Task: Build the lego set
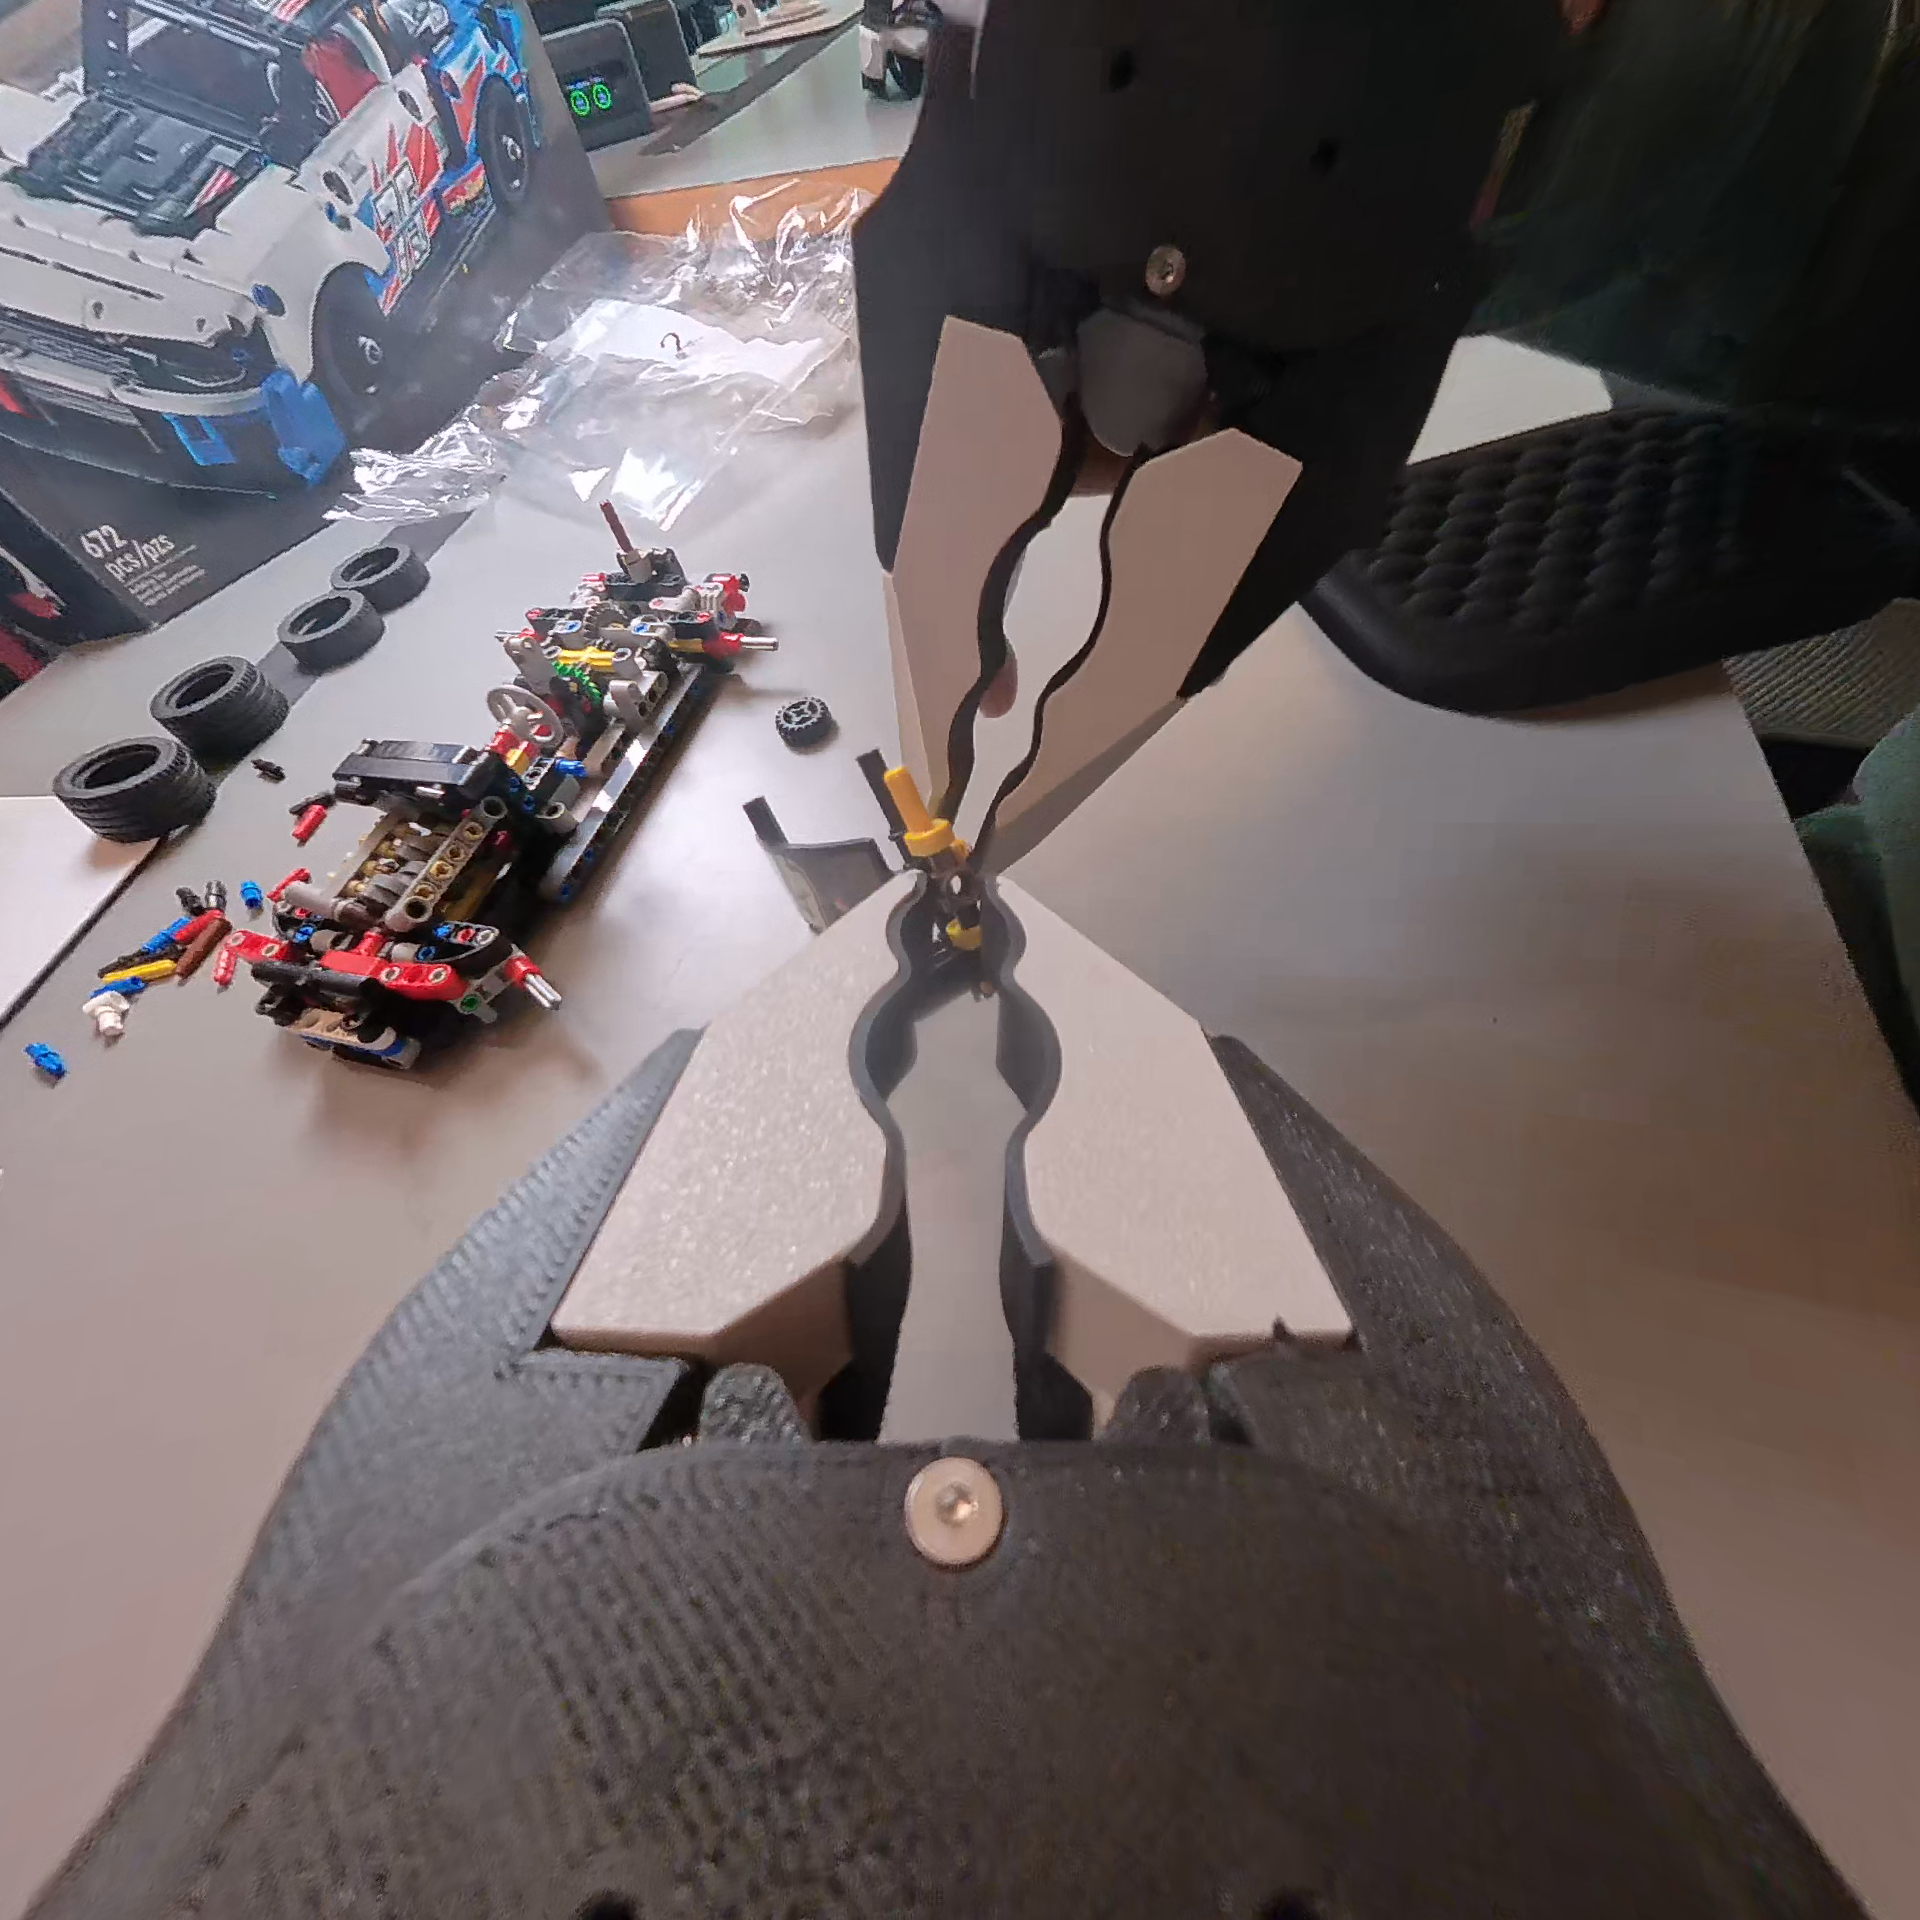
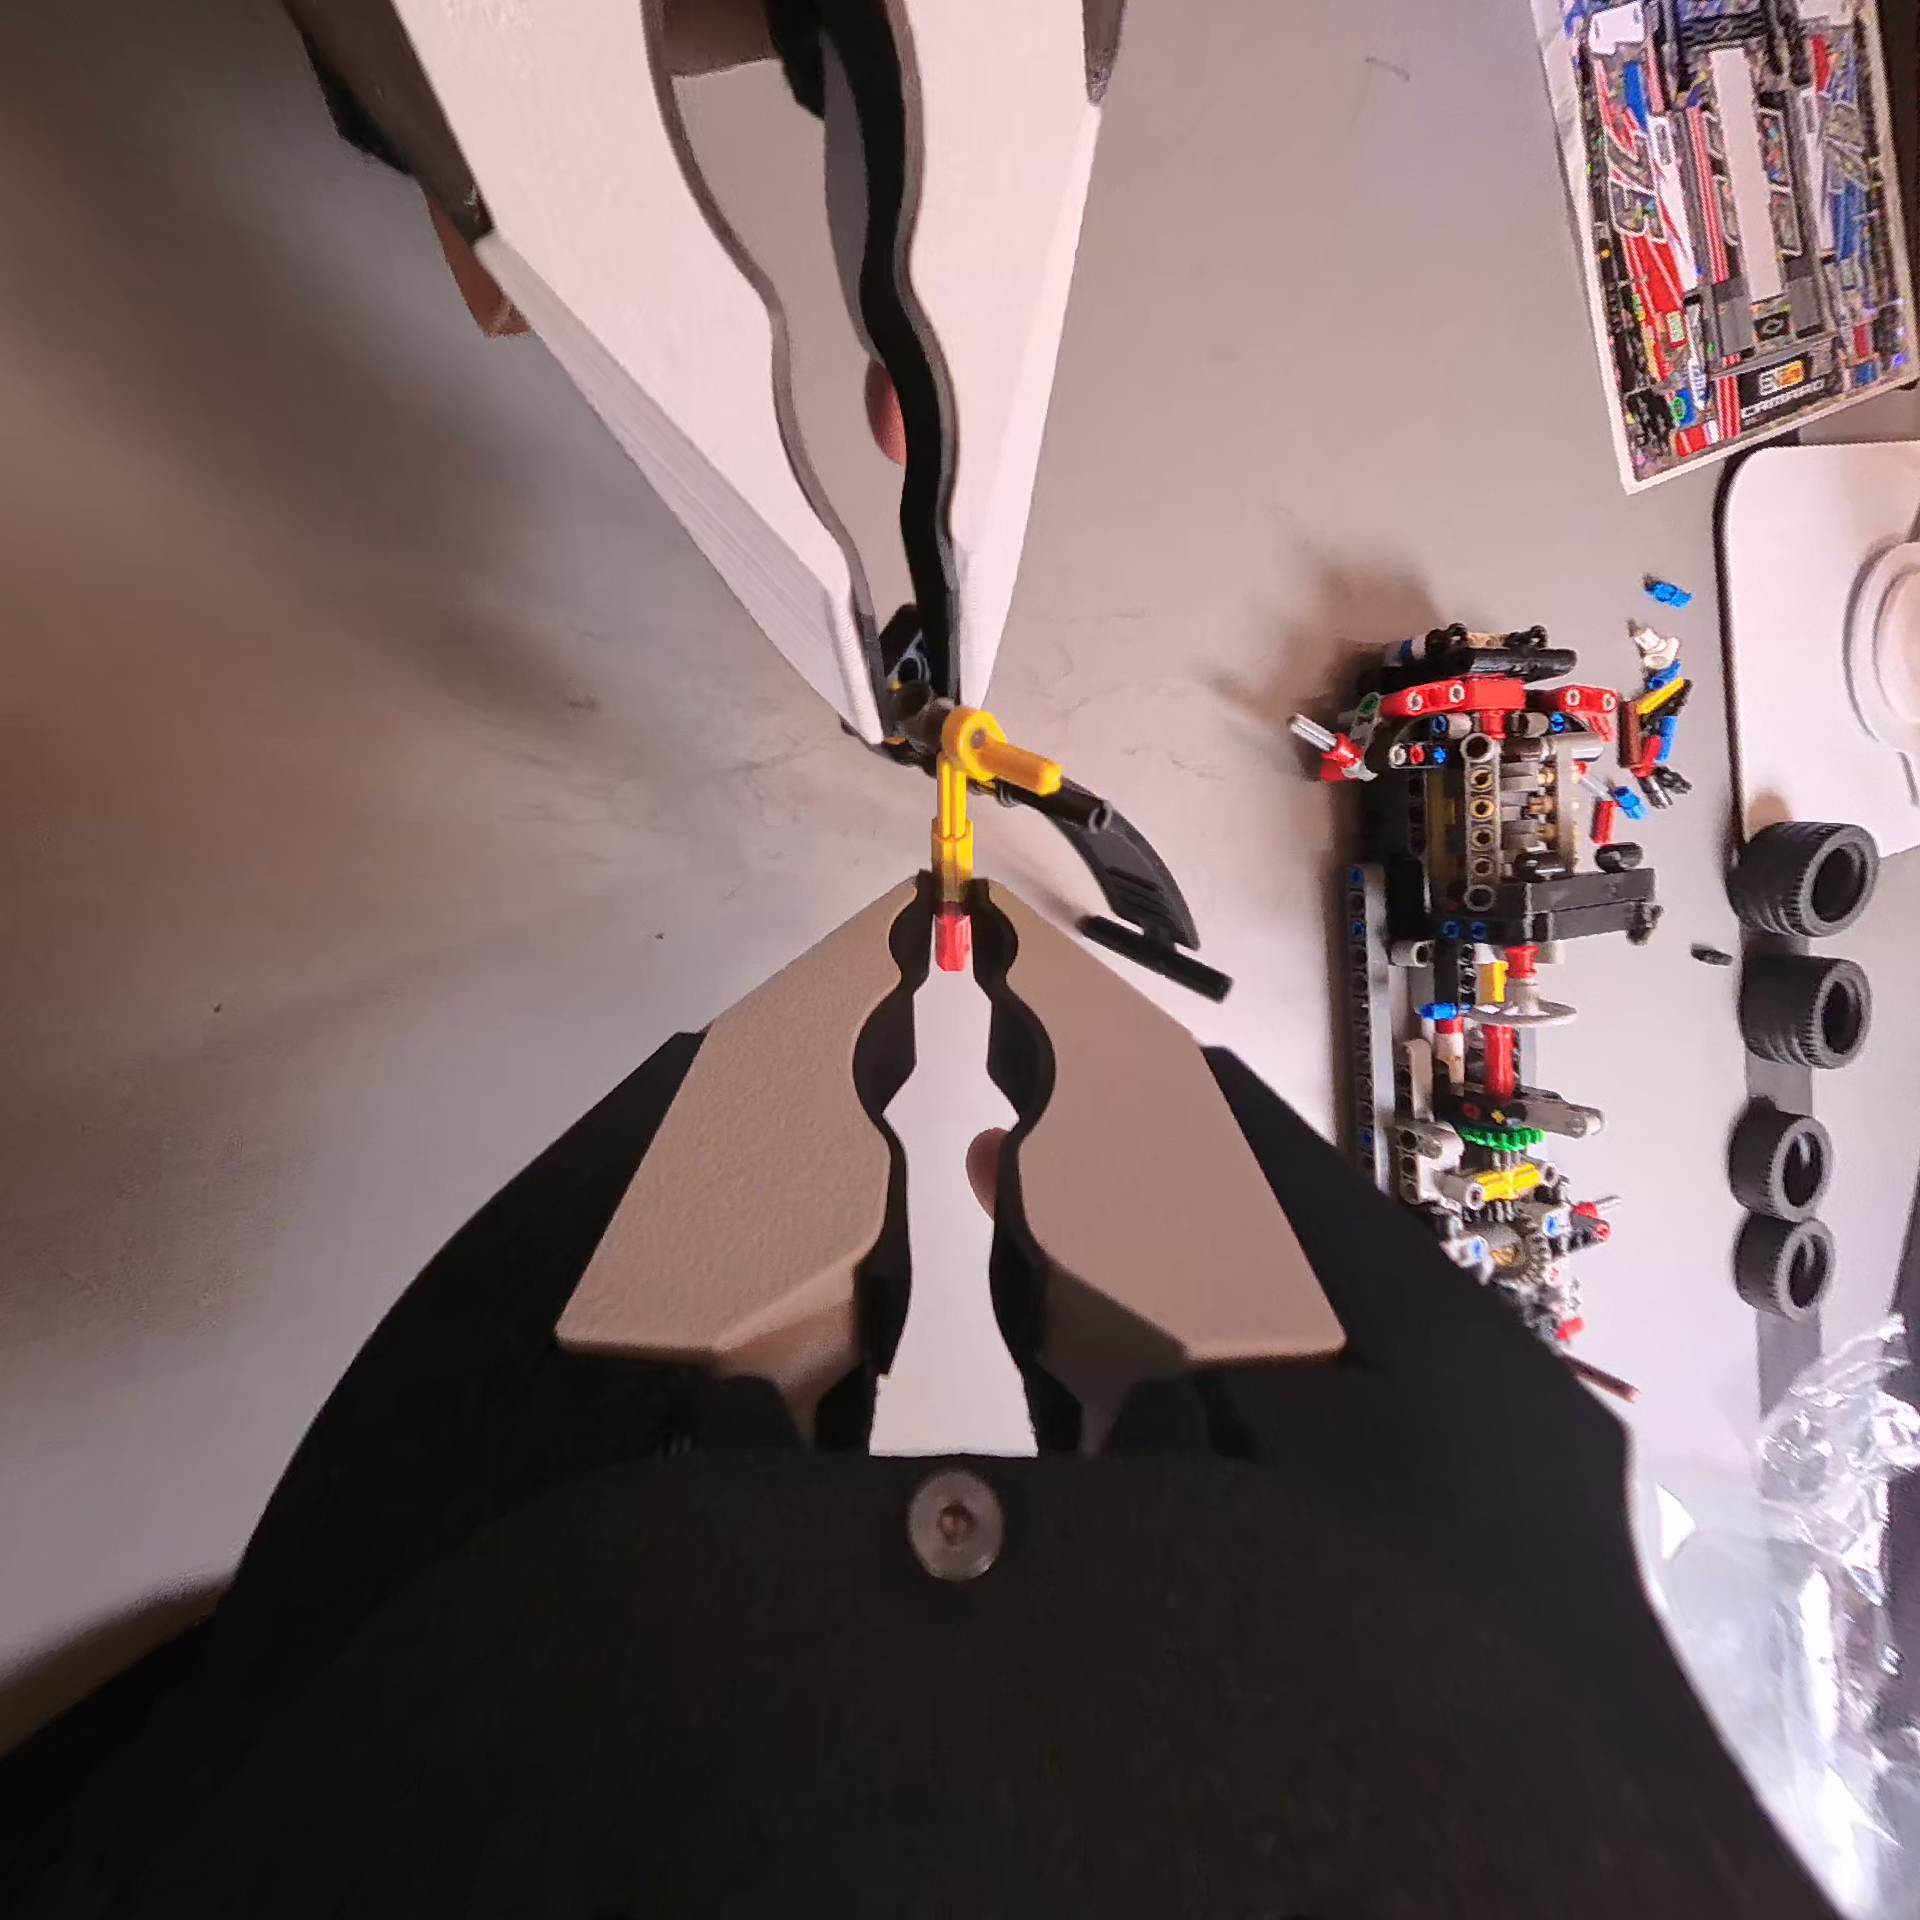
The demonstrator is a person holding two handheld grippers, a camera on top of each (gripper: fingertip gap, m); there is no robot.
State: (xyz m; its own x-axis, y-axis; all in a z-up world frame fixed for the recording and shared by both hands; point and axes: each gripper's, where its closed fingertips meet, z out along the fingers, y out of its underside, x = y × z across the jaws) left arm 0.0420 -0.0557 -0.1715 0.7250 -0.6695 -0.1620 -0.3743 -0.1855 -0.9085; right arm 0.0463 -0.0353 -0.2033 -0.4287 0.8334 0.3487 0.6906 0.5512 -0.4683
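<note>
My left gripper (image 1: 956, 888) is shut on a small sub-assembly: a black curved panel (image 2: 1127, 878) with a yellow connector (image 2: 971, 743) at its end. The panel's edge shows behind my left finger (image 1: 831, 873). My right gripper (image 2: 951, 894) faces it tip to tip and is shut on a yellow axle piece (image 2: 951, 842) with a red end (image 2: 951, 940); this piece meets the yellow connector. Both are held above the table. The long chassis build (image 1: 499, 821) lies flat to the side, apart from both grippers; it also shows in the right wrist view (image 2: 1486, 935).
Several black tyres (image 1: 135, 784) stand in a row beyond the chassis. Loose small pins (image 1: 177, 935) lie at its end and a small black wheel (image 1: 805, 720) near it. The set's box (image 1: 260, 208), clear bags (image 1: 665, 353), a sticker sheet (image 2: 1745, 229) and a mesh chair (image 1: 1558, 551) surround the table. Across from one pair of fingers to the other is roughly 4 cm.
</note>
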